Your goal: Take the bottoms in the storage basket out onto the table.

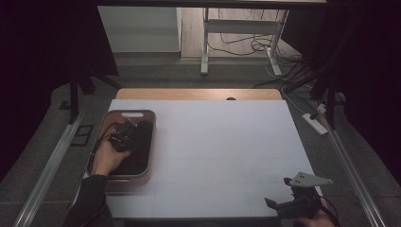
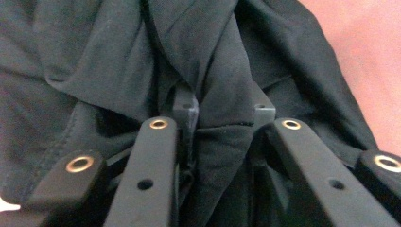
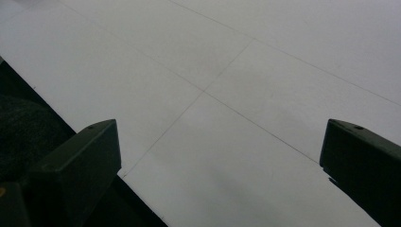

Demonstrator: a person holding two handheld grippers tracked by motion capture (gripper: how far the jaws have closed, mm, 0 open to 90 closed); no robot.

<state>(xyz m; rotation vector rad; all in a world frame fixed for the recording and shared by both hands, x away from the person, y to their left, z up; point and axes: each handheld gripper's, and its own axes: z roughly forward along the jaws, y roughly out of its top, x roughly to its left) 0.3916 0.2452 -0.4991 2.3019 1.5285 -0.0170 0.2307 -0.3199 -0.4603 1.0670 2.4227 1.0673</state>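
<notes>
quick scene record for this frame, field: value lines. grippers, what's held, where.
surface: white table top
container: pink-walled grey-rimmed bin, near the table's left edge
contents: black cloth bunched inside the bin
left gripper: down in the bin, jaws closed on a fold of the cloth
right gripper: jaws wide apart over bare table at the near right corner, nothing between them
cloth state: crumpled, still in the bin, not lifted clear
</notes>
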